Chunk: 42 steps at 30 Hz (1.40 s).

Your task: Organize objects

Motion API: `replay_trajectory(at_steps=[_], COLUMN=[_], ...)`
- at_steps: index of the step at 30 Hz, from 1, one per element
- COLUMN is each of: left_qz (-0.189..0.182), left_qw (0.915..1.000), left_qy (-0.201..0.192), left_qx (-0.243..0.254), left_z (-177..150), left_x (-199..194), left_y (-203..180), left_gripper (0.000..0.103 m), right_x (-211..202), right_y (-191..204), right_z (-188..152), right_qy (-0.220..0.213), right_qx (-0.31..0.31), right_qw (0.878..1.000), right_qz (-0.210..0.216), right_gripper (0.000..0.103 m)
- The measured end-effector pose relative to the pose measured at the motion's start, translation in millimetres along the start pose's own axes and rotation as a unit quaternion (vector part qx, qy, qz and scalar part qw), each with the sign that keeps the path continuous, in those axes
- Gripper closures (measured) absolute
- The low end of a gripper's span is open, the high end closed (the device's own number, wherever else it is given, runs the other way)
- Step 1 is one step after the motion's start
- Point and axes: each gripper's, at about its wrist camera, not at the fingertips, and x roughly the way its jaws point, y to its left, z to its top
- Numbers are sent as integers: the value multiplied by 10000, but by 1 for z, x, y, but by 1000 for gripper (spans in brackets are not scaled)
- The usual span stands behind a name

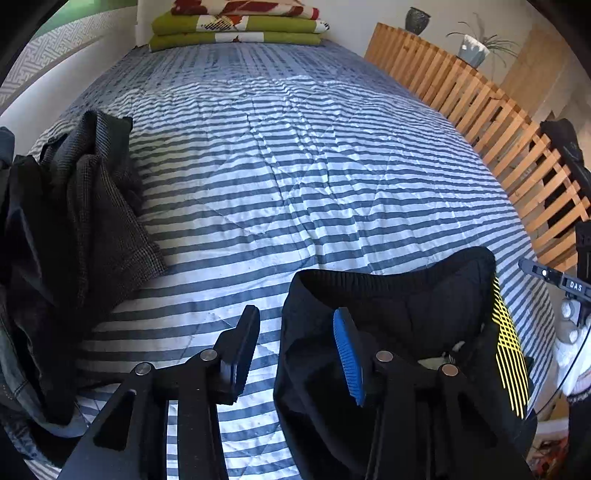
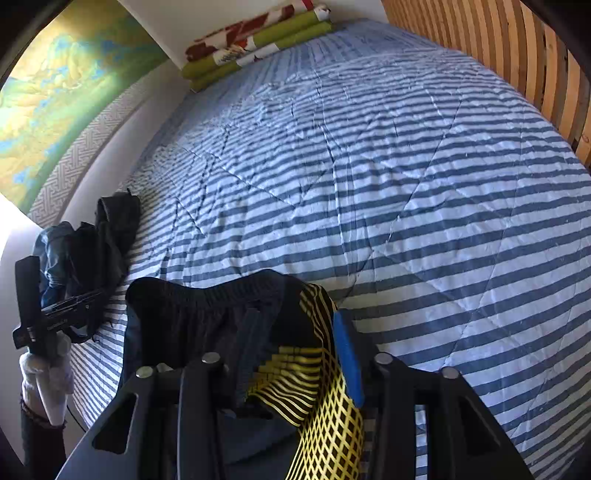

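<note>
Black shorts (image 1: 399, 306) with a yellow lattice side panel (image 1: 508, 343) lie at the near edge of the striped bed. My left gripper (image 1: 295, 332) is open; its right blue-padded finger rests over the shorts' left edge, its left finger over bare bedspread. In the right wrist view the same shorts (image 2: 207, 306) sit between my right gripper's (image 2: 295, 339) fingers, with the yellow panel (image 2: 325, 413) draped against the blue pad (image 2: 349, 362). The right gripper looks shut on the shorts' waistband side. The left finger of the right gripper is hidden by fabric.
A pile of dark clothes (image 1: 74, 221) lies at the bed's left edge, also in the right wrist view (image 2: 92, 251). Folded green and red blankets (image 1: 240, 26) lie at the bed's far end. A wooden slatted rail (image 1: 498, 122) runs along the right side. The blue-and-white striped bedspread (image 1: 295, 147) covers the bed.
</note>
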Motion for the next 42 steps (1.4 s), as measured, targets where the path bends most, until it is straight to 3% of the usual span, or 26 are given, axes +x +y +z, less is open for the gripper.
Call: replay_trajectory(at_steps=[2, 5, 15, 17, 18, 19, 21, 22, 23, 26, 29, 30, 31, 32, 33, 34, 35, 36, 37, 39, 40, 41, 42], left_qz=[202, 119, 226, 152, 110, 19, -68, -33, -9, -134, -58, -62, -33, 17, 43, 70, 123, 209, 248, 164, 152, 146, 124], left_qw=[9993, 9983, 9884, 9895, 9907, 9919, 9934, 9937, 9942, 9950, 9955, 9953, 9949, 9945, 9939, 9932, 9928, 9926, 9929, 9942, 9946, 9950, 9955], left_qy=[-23, 248, 144, 182, 192, 194, 130, 88, 70, 43, -21, -9, 22, -3, -89, -75, 6, 108, 196, 230, 196, 132, 72], left_qx=[301, 510, 1497, 1425, 1346, 1252, 1141, 1117, 1076, 988, 949, 970, 1008, 1048, 1101, 1159, 1191, 1194, 1148, 1037, 1008, 982, 938], left_z=[-9, -21, -23, -21, -20, -18, -16, -15, -14, -9, -8, -8, -8, -8, -9, -9, -8, -7, -7, -6, -6, -6, -4], left_x=[-6, 11, 59, 66, 68, 70, 69, 68, 66, 61, 57, 57, 58, 59, 58, 60, 65, 71, 75, 80, 79, 75, 69], left_y=[5, 6, -41, -40, -38, -34, -29, -26, -24, -17, -13, -13, -15, -17, -20, -23, -25, -25, -23, -19, -18, -17, -14], left_gripper=[52, 52, 52, 69, 90, 92, 96, 97, 97, 97, 92, 81, 56, 45, 41, 43, 52, 82, 93, 95, 95, 96, 96], right_x=[-13, -16, 38, 47, 51, 56, 62, 64, 67, 69, 63, 62, 60, 59, 60, 60, 60, 60, 62, 67, 70, 73, 76], right_y=[-3, -3, 23, 27, 27, 28, 28, 28, 29, 29, 28, 27, 26, 25, 24, 23, 23, 23, 24, 24, 24, 25, 25], right_z=[-1, -1, -14, -14, -13, -11, -9, -8, -7, -5, -1, -1, 0, 1, 2, 3, 3, 3, 4, 6, 7, 8, 9], right_qy=[-173, -311, 36, 33, 24, 38, 79, 87, 131, 73, 18, -20, -51, -63, -44, 13, -26, -91, -100, -31, 17, 50, 115], right_qx=[-275, -810, -2068, -2202, -2222, -2225, -2216, -2221, -2229, -2241, -2204, -2178, -2139, -2096, -2047, -2018, -2029, -2064, -2079, -2047, -2017, -1994, -1976], right_qw=[9995, 9962, 9778, 9743, 9736, 9736, 9740, 9737, 9732, 9724, 9743, 9748, 9757, 9767, 9777, 9784, 9783, 9772, 9763, 9772, 9778, 9781, 9782], right_qz=[64, -22, -331, -477, -526, -511, -471, -501, -545, -640, -472, -487, -468, -455, -467, -451, -425, -494, -587, -556, -568, -597, -622], right_gripper=[62, 62, 58, 58, 58, 58, 67, 86, 93, 96, 95, 95, 94, 84, 74, 54, 50, 50, 50, 51, 62, 87, 94])
